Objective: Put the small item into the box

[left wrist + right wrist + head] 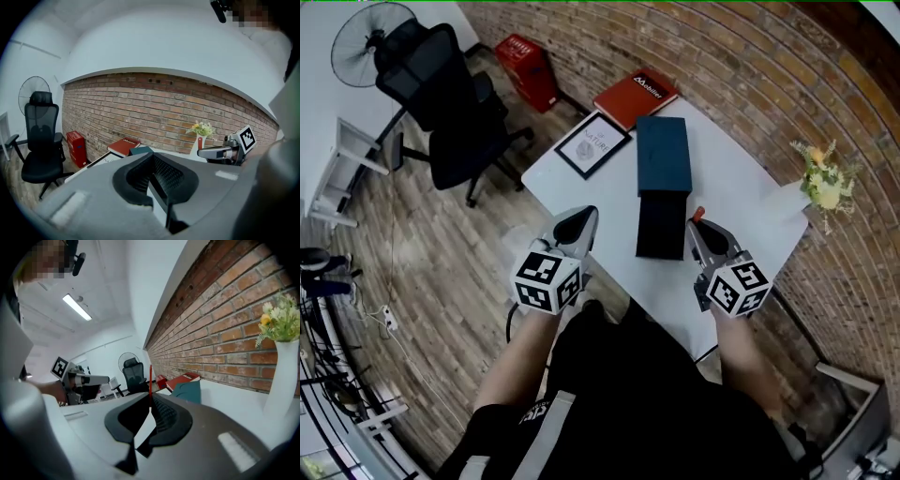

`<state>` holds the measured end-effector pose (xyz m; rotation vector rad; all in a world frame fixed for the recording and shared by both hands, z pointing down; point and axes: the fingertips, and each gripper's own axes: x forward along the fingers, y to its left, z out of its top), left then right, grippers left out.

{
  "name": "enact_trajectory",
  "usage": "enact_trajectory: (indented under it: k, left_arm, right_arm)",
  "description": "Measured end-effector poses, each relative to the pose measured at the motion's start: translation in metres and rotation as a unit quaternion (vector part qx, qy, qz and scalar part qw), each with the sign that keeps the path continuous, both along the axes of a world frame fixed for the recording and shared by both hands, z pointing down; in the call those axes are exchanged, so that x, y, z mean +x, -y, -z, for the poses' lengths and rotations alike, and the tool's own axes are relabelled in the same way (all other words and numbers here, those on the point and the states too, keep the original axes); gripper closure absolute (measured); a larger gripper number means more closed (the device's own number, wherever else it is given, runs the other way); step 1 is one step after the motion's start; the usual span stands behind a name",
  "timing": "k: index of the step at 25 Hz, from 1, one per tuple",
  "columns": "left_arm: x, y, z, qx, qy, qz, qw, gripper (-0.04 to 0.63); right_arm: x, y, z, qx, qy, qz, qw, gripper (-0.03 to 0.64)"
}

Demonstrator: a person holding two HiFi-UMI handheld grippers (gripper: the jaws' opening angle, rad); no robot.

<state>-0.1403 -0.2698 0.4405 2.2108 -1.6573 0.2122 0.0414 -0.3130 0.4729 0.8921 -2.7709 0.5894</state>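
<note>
left gripper point(580, 218): jaws together, nothing between them in its own view point(151, 157); hung over the table's near-left edge, left of the box, not touching it.
right gripper point(697, 226): jaws nearly closed, pinching the small red item; sat just right of the box's near end.
small red item point(698, 214): thin red piece, clamped at the right jaw tips and sticking up past them as a narrow strip point(150, 376); beside the box's right edge, not inside it.
box point(661, 225): black part lay nearest the person, butted end-to-end against a dark teal part point(663, 153) farther out; couldn't tell from these views what was in it.
table point(741, 187): white, set corner-on to the brick wall.
red book point(635, 97): at the far corner, just past the teal part.
framed print point(593, 143): left of the teal part, near the table's left edge.
vase of flowers point(821, 183): white vase at the right corner, well apart from the box; it filled the right side of the right gripper view point(281, 357).
office chair point(441, 103): black, on the wood floor left of the table.
fan point(370, 42): behind the chair, by the white wall.
red crate point(528, 70): on the floor against the brick wall, beyond the table.
</note>
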Motion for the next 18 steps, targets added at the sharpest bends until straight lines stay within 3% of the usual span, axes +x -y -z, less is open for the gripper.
enact_trajectory:
  k: [9,18]
  left_arm:
    - [-0.002,0.044,-0.018,-0.007,-0.025,-0.054,0.9982,0.588]
    - [-0.021,0.066,-0.033,-0.011,-0.029,-0.146,0.9888,0.588]
  right_arm:
    - [0.009,0.015,-0.027,-0.027,-0.042,-0.062,0.997,0.604]
    - [-0.026,0.006,-0.028,-0.035,-0.057,-0.137,0.988,0.604]
